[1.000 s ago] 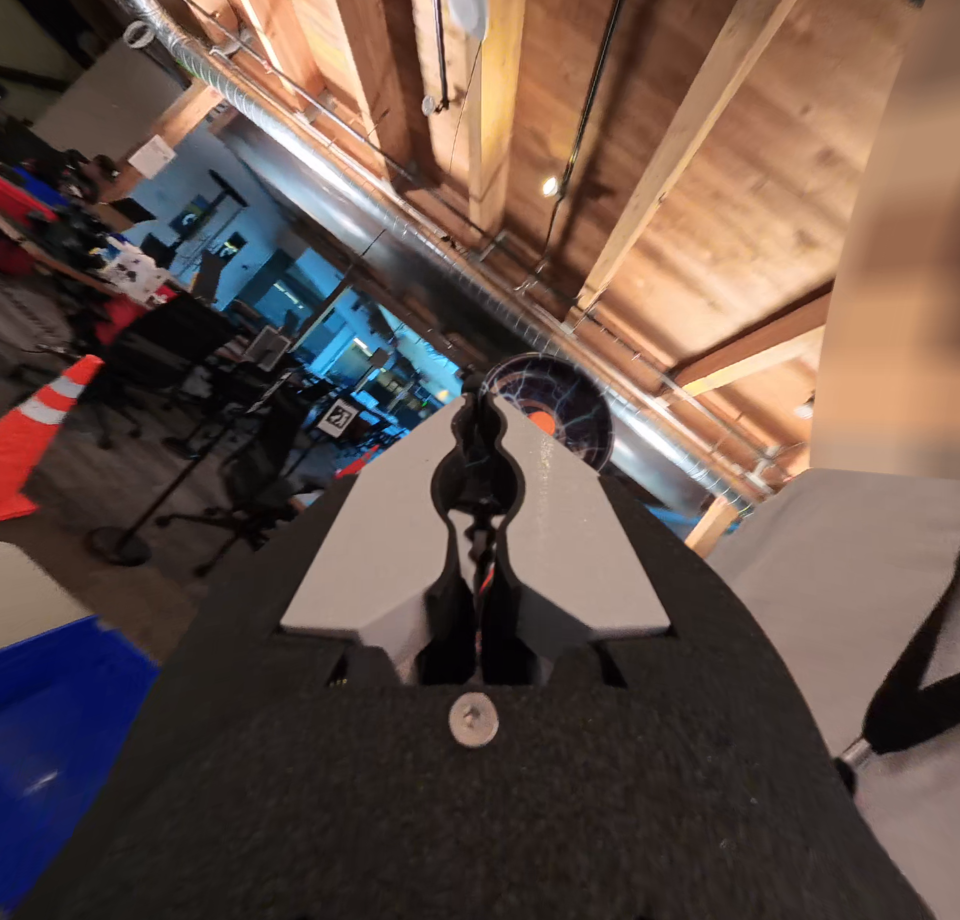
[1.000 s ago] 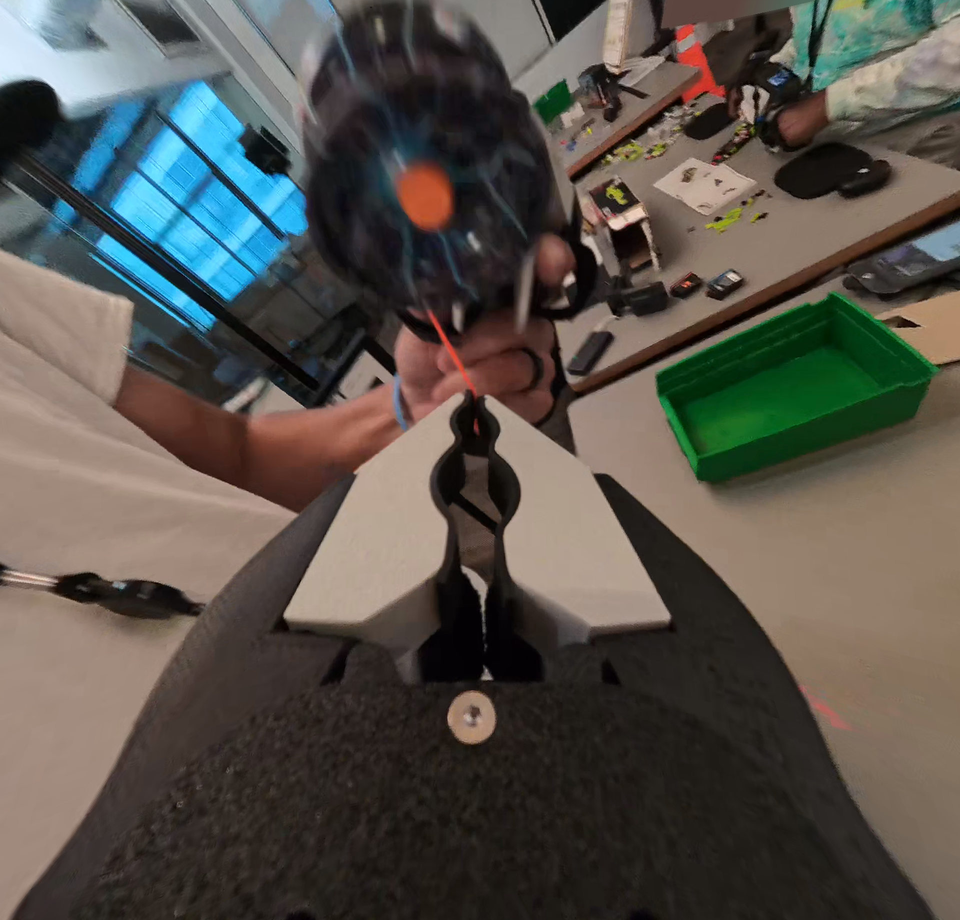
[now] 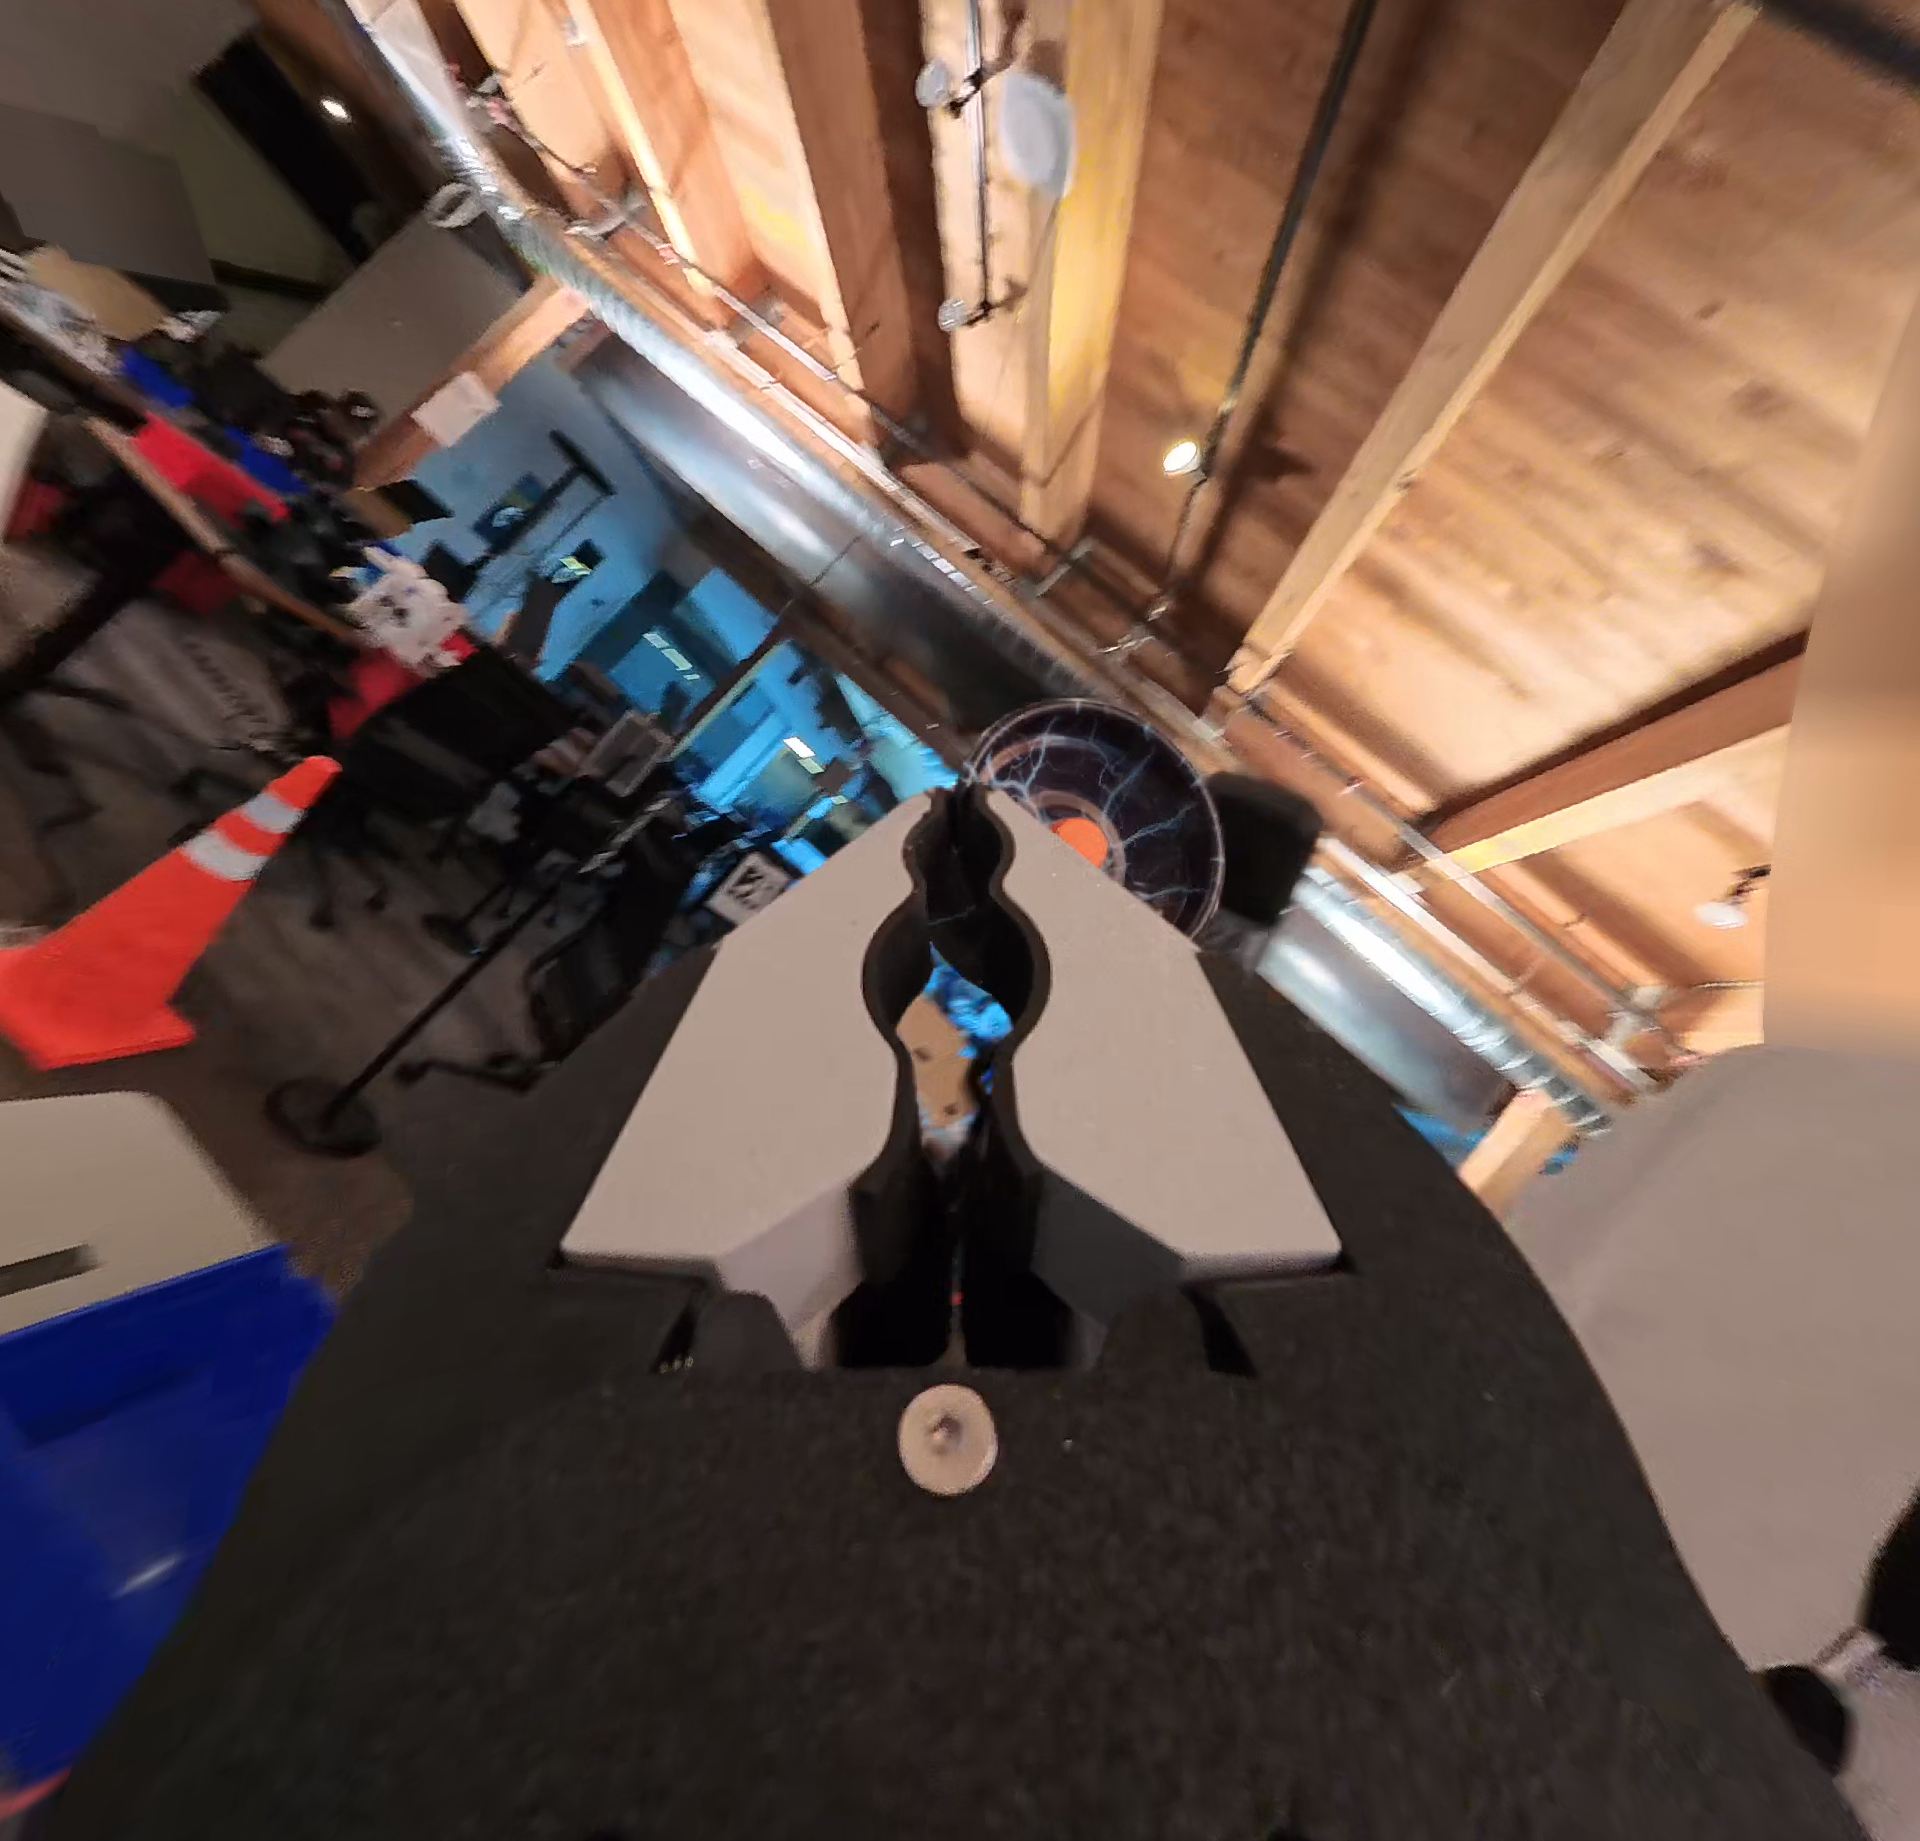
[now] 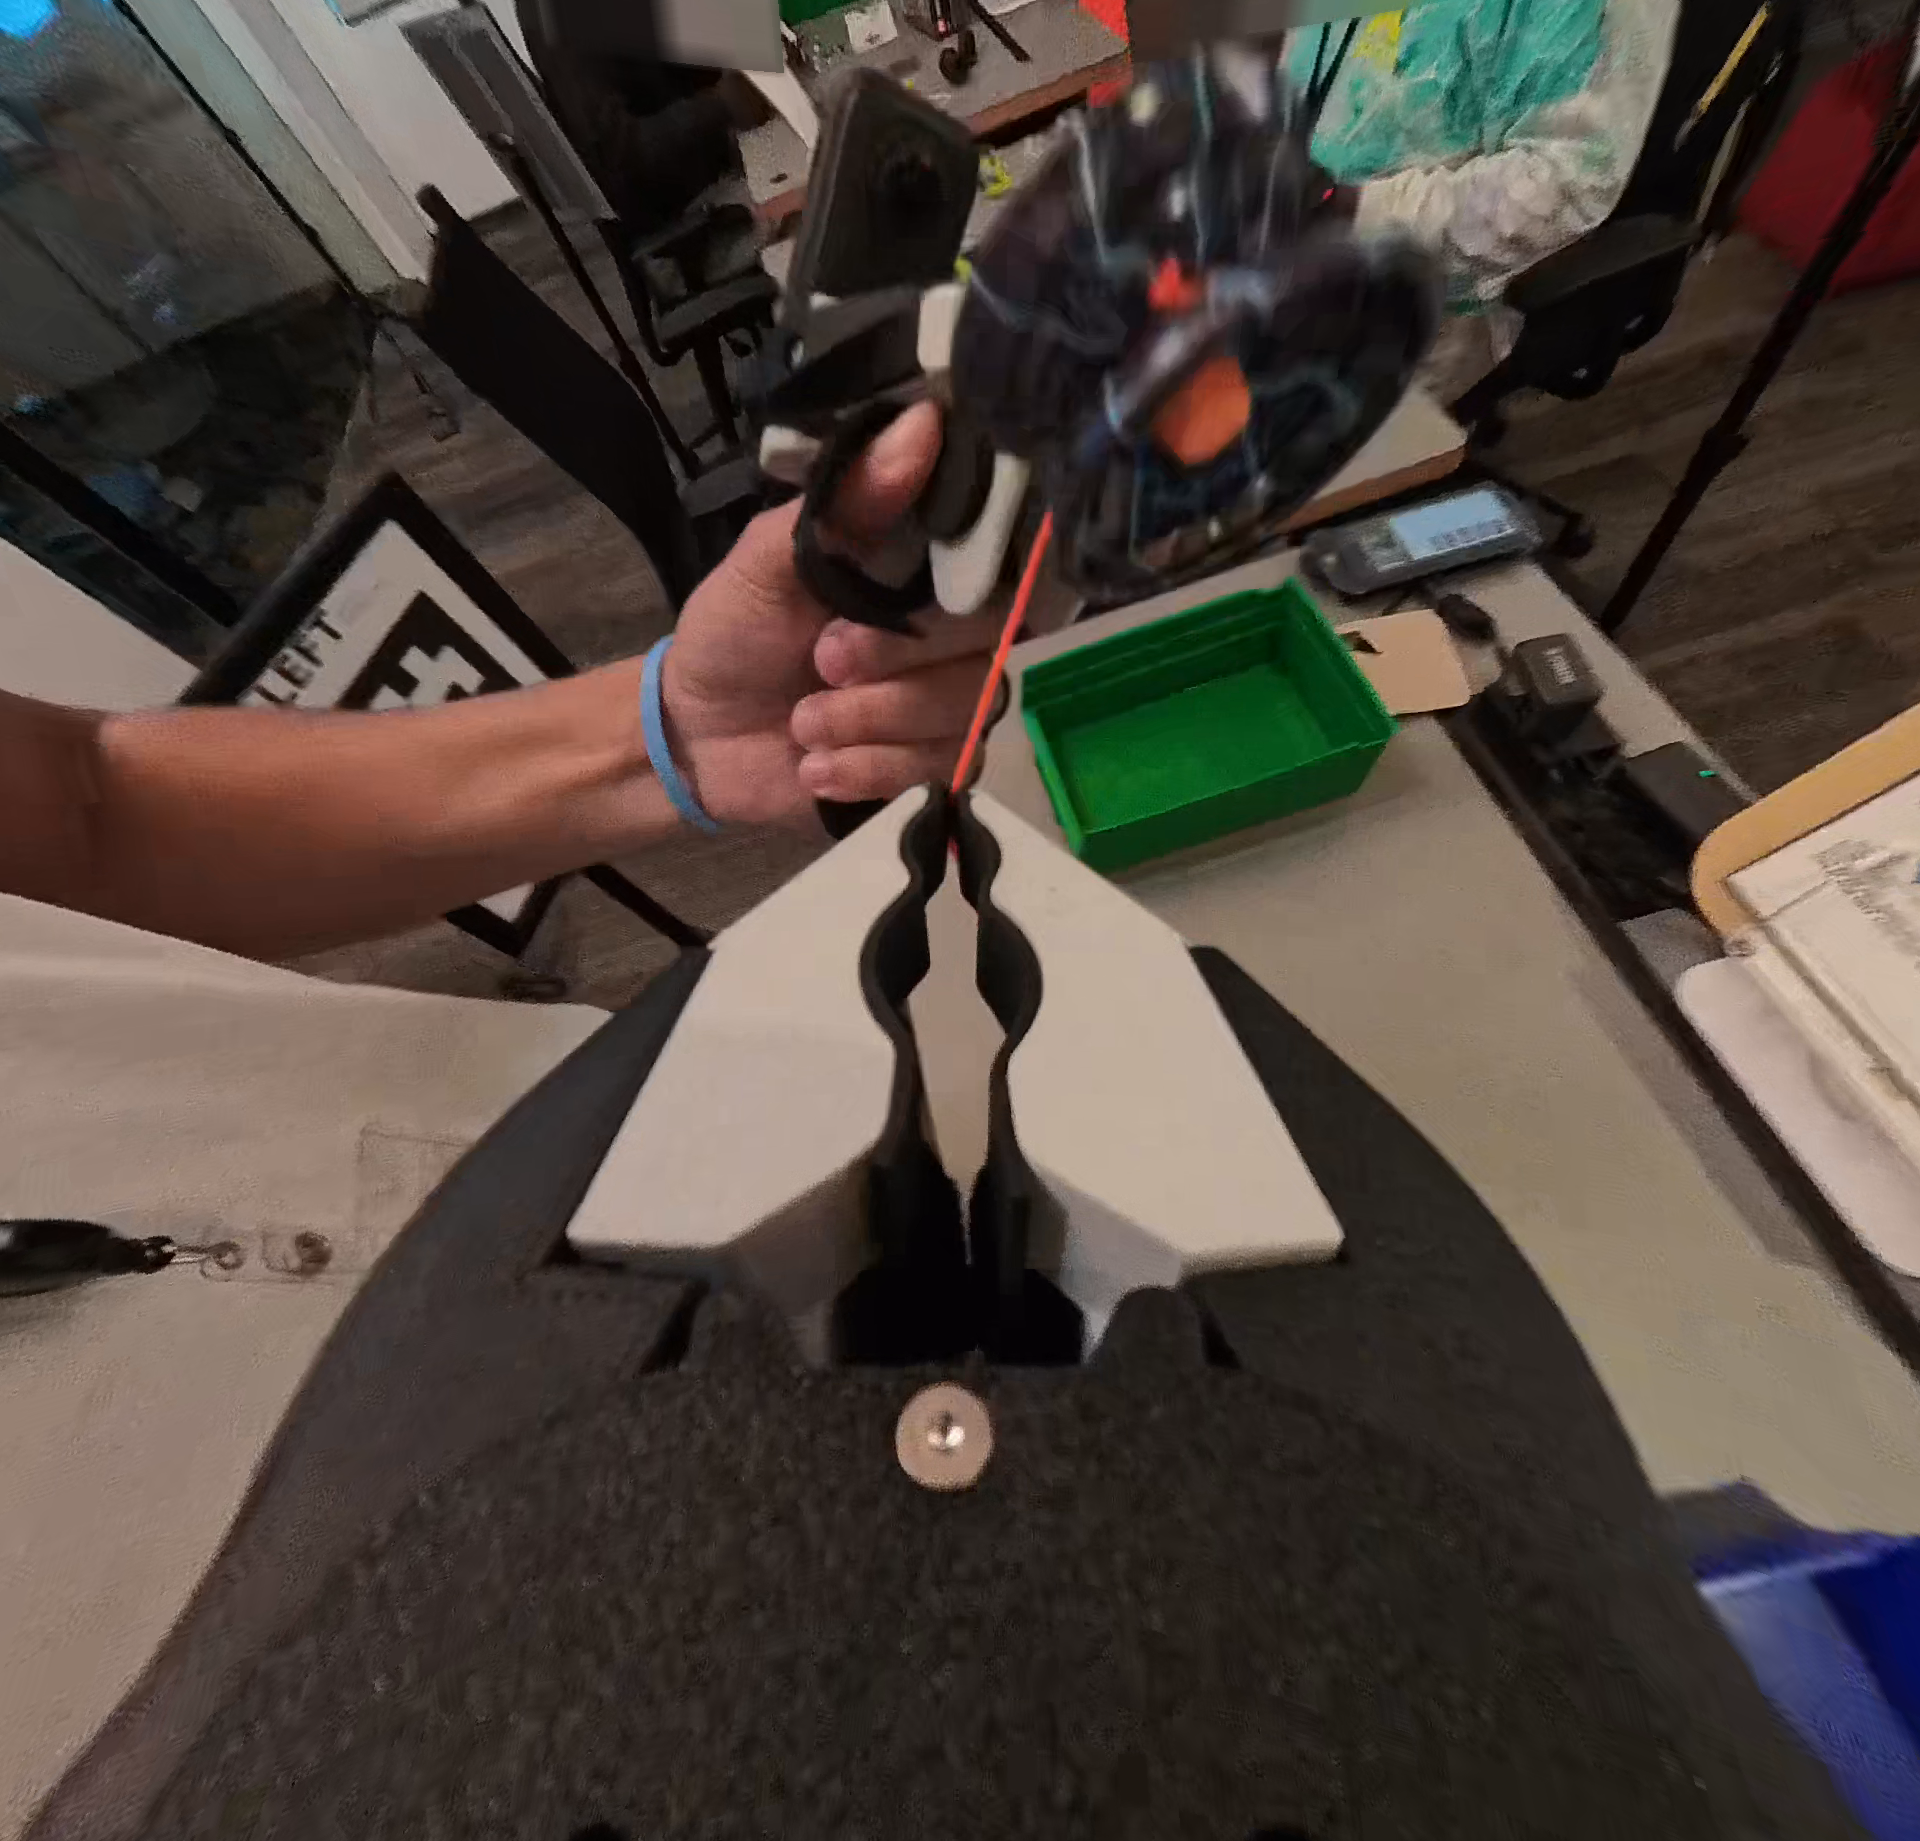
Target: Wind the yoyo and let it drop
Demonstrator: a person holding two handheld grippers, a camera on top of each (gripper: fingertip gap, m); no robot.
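Note:
The yoyo (image 3: 1101,815) is a dark disc with a blue lightning pattern and an orange centre. My left gripper (image 3: 961,804) points up toward the ceiling and is shut on the yoyo's rim. In the right wrist view the yoyo (image 4: 1195,368) is blurred, up and to the right of a hand (image 4: 790,669) that holds the left gripper. An orange string (image 4: 997,648) runs from the yoyo down to my right gripper (image 4: 951,804), which is shut on it.
A green bin (image 4: 1205,721) stands on the grey table (image 4: 1403,1064) just beyond the right gripper. A handheld device (image 4: 1423,539), a clipboard (image 4: 1818,918) and a blue bin (image 4: 1829,1625) lie to the right. An orange cone (image 3: 156,918) and chairs stand on the floor at the left. Spacing between my two grippers at the tips: around 9 cm.
The yoyo now sits farther from the right gripper and to its right, with a longer stretch of string showing. The left gripper has tilted, still holding the yoyo.

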